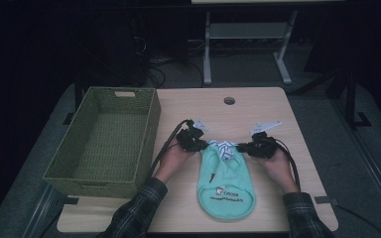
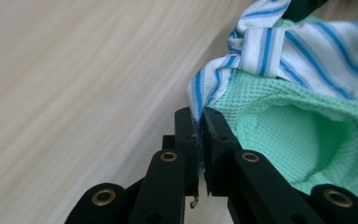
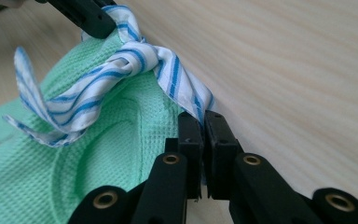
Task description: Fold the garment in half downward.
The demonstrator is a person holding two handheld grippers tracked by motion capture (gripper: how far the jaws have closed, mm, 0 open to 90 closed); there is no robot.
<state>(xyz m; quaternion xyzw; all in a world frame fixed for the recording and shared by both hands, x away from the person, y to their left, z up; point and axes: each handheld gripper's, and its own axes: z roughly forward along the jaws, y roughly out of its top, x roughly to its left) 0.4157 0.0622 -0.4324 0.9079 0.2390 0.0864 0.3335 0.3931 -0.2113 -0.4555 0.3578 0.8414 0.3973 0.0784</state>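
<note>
Both sets of fingers are clenched on the striped tie of a mint-green bib (image 1: 224, 184). Seen in the left gripper view, the left gripper (image 2: 199, 122) pinches a fold of the blue-and-white striped tie (image 2: 279, 46) right where it meets the green waffle-weave cloth. In the right gripper view the right gripper (image 3: 202, 125) nips the other end of that tie, beyond its knot. The bib lies flat on the desk (image 1: 258, 106), rounded end toward the person, with a small printed picture and dark lettering near that end; its knotted tie sits between the two grippers.

A woven green basket (image 1: 85, 148), rectangular with cut-out handles, stands just beside the left hand (image 1: 174, 157) at the desk's left edge. The desk is pale wood grain with a round cable hole (image 1: 229, 100) at the back. Beyond it the room is dark, with a white table frame (image 1: 245, 44) and cables on the floor.
</note>
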